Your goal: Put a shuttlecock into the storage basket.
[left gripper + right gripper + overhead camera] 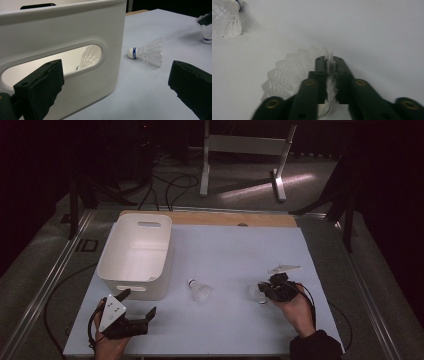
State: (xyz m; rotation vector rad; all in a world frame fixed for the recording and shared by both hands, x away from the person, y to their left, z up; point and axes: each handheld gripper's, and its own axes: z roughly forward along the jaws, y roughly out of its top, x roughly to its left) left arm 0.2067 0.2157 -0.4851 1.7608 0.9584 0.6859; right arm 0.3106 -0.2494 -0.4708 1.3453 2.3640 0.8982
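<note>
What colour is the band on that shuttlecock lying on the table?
Blue, around the shuttlecock's white cork; clearest in the left gripper view.

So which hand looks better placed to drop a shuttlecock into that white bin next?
The right gripper, probably: its fingers are shut on a shuttlecock's feathers. The left gripper sits open beside the bin, holding nothing, with the other shuttlecock lying apart.

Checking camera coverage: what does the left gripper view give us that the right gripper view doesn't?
Left gripper view alone: the white bin with its handle slot, a shuttlecock inside the bin seen through that slot, and the left gripper with jaws wide apart and nothing between them.

Right gripper view alone: a close look at the right gripper, its jaws pinched on the feather skirt of the held shuttlecock.

Both: the loose shuttlecock lying on its side on the pale table, and that held shuttlecock.
</note>
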